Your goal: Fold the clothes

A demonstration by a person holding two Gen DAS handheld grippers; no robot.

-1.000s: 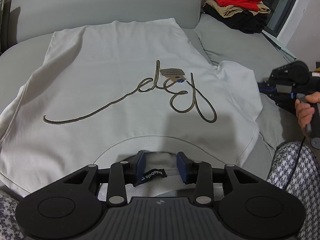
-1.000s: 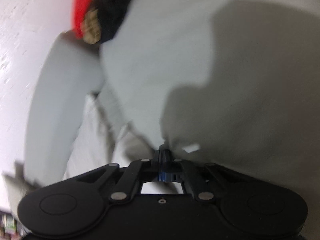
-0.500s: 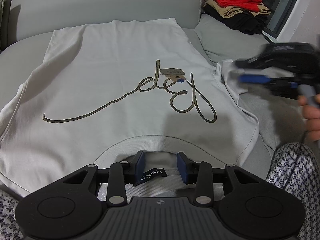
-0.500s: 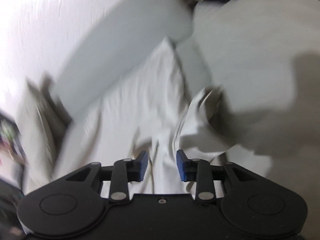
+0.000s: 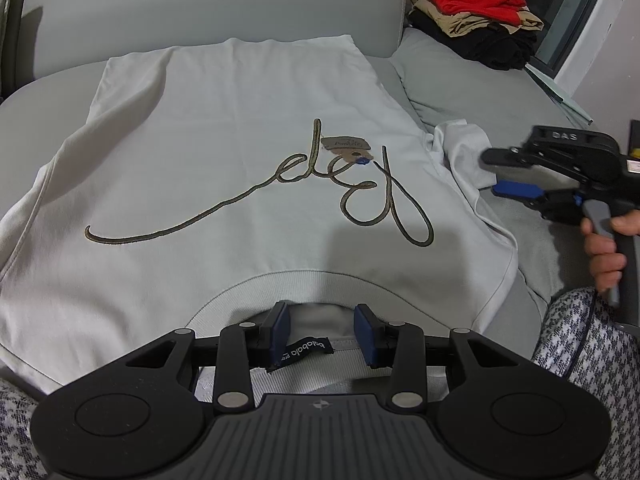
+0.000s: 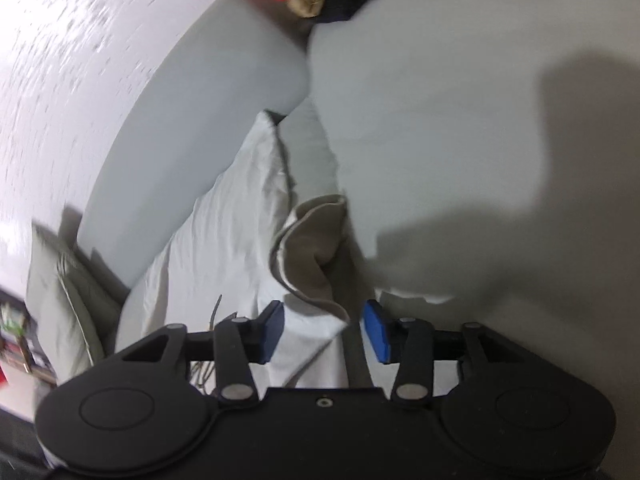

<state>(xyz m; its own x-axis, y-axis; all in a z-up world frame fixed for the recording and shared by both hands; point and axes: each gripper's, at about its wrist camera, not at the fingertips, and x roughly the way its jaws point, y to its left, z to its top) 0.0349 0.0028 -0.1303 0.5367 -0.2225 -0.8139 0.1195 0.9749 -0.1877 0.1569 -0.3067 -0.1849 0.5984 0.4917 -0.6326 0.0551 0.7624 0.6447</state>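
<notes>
Now I see the pale shirt (image 5: pixel 240 152) lying flat on the grey sofa (image 5: pixel 200 4), front up, with curly writing (image 5: pixel 280 196) across it. My left gripper (image 5: pixel 322 330) sits at the neck hole near me, its jaws partly apart, and I cannot tell if they press on the collar. My right gripper (image 6: pixel 324 330) has just been opening. Its jaws stand apart beside the crumpled sleeve (image 6: pixel 316 248), which lies loose between them. Folded clothes (image 5: pixel 472 12) are stacked far off.
</notes>
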